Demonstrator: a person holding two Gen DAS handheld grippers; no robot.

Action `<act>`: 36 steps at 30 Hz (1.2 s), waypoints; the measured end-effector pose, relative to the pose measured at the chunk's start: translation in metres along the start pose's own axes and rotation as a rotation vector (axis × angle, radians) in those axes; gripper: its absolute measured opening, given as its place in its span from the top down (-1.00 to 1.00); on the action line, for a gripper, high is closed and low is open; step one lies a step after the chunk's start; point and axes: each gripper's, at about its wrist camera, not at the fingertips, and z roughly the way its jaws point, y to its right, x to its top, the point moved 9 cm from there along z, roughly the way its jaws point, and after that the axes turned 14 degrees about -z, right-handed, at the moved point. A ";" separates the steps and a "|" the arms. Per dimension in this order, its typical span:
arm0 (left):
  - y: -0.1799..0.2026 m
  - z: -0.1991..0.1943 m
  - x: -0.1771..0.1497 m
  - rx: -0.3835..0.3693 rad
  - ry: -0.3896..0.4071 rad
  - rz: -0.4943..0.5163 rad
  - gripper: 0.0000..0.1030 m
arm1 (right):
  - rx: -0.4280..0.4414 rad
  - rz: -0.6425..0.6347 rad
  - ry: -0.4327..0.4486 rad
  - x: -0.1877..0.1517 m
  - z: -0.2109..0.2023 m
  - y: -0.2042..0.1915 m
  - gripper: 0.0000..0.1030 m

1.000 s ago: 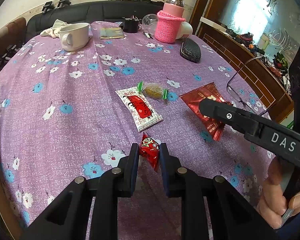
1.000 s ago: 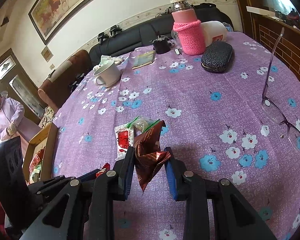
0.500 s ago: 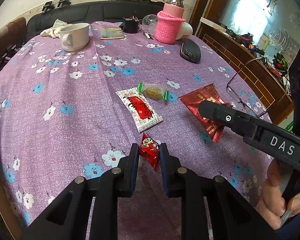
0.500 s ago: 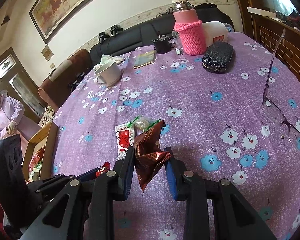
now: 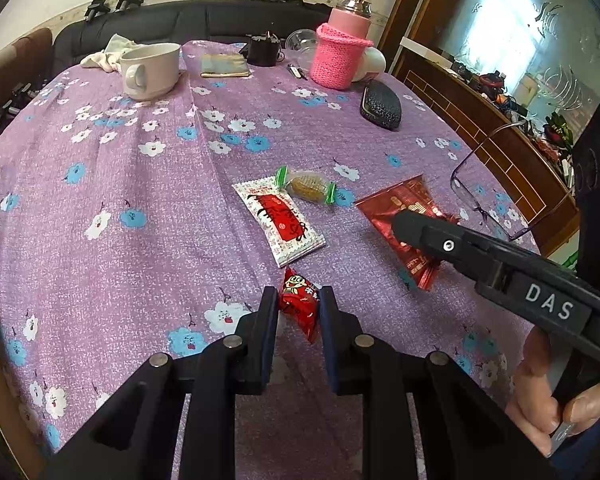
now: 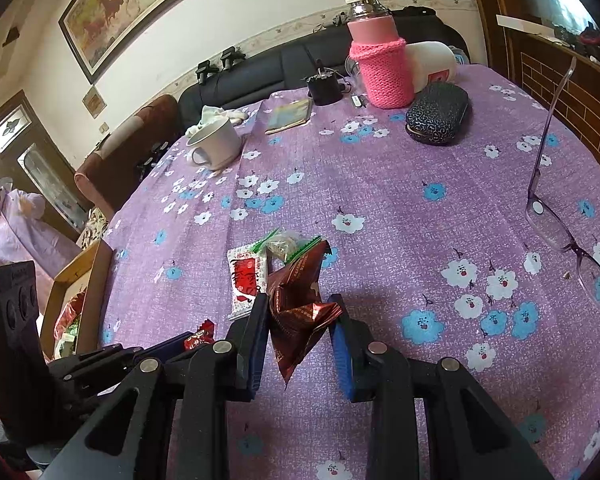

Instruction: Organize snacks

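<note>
Candy, a small red packet, sits pinched between the blue pads of the left gripper, clenched on it and carrying it above the purple flowered tablecloth, presumably so it can go off with the other snacks. Just ahead of that claw lies a white-and-red sachet; touching or nearly touching its far end is a green-ended wrapped sweet, both still flat on the cloth and waiting their turn. To the claw's right, the right gripper's black finger crosses a dark red foil pouch.

From the right wrist, the right gripper is clamped on that foil pouch, crumpling it at the pinch so it stands up rather than lying flat. Beyond the claw are the sachet and the sweet. Low to its left the candy shows in the other claw, and farther left, off the table edge, a cardboard box already holds wrappers — likely the destination. Spectacles lie well to the right.
</note>
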 end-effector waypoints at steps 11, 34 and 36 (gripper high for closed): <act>0.000 0.001 0.000 -0.016 -0.013 -0.011 0.62 | 0.005 0.004 -0.006 -0.001 0.002 0.001 0.39; -0.003 -0.028 0.005 -0.008 0.049 -0.064 0.62 | -0.040 0.000 0.029 0.004 -0.006 0.006 0.40; -0.005 -0.038 0.005 -0.005 0.063 -0.069 0.62 | -0.035 -0.004 0.035 0.005 -0.008 0.003 0.40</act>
